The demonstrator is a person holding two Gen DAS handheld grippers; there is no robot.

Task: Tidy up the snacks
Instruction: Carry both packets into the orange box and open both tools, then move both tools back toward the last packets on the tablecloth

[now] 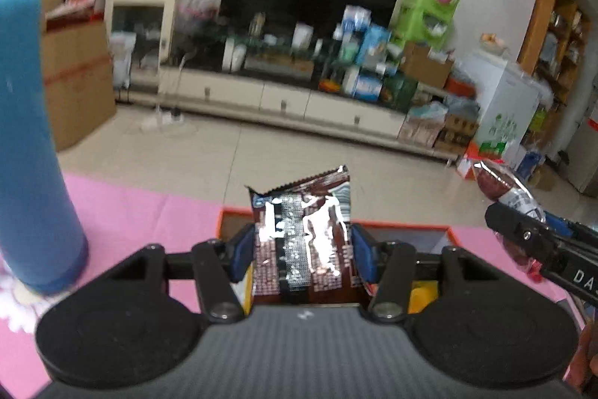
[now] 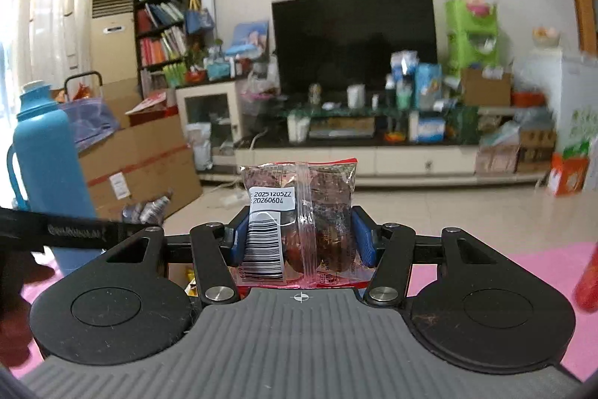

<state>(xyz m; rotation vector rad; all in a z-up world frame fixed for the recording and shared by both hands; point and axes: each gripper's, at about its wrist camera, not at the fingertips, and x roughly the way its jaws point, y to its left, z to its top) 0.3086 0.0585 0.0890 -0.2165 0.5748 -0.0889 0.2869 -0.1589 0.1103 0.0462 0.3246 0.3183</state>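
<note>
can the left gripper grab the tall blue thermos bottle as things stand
Probably not yet. The left gripper is shut on a shiny brown foil snack packet, so its jaws are occupied. The tall blue thermos bottle stands unobstructed to its left on the pink table mat.

A brown foil snack packet [image 1: 302, 234], shiny and crinkled with a serrated top edge, stands upright above an orange-rimmed box [image 1: 444, 230]. A clear snack pouch [image 2: 299, 223] of dark reddish-brown pieces, bearing a barcode and date label, is also upright.
</note>
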